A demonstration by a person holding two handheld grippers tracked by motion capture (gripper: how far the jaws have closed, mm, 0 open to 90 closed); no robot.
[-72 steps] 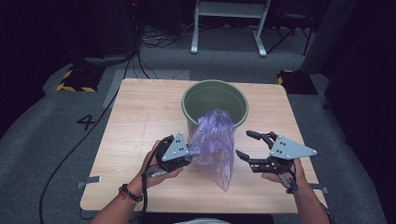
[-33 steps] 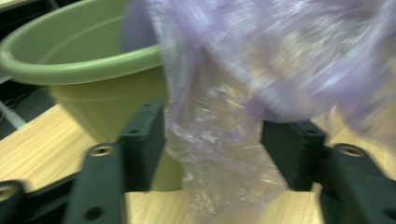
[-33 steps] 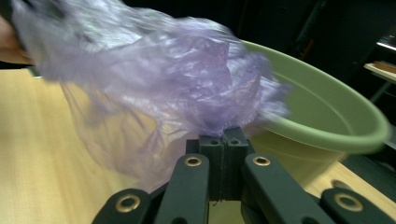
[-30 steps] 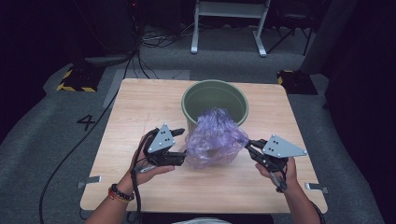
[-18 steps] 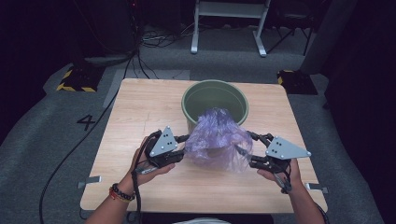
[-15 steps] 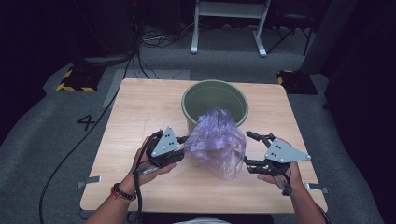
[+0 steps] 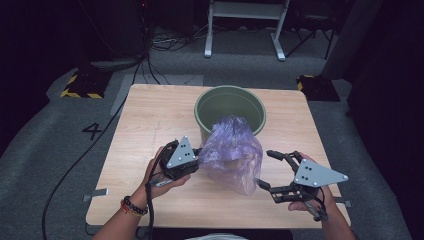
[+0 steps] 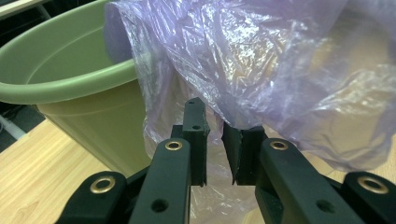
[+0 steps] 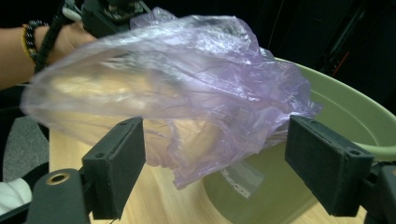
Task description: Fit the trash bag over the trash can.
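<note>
wooden table (image 7: 150,115), floor cables (image 7: 165,42), metal stand (image 7: 245,22)

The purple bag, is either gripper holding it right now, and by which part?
The left gripper pinches the purple plastic bag by a fold of film at its left edge. The right gripper stands open, holding nothing.

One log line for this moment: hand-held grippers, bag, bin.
left hand-held gripper: shut on purple bag | right hand-held gripper: open, jaws just opened, off bag | green bin: behind bag

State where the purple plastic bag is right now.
In the high view, the purple plastic bag hangs at table centre, just in front of the green bucket, between the left gripper and right gripper.
</note>
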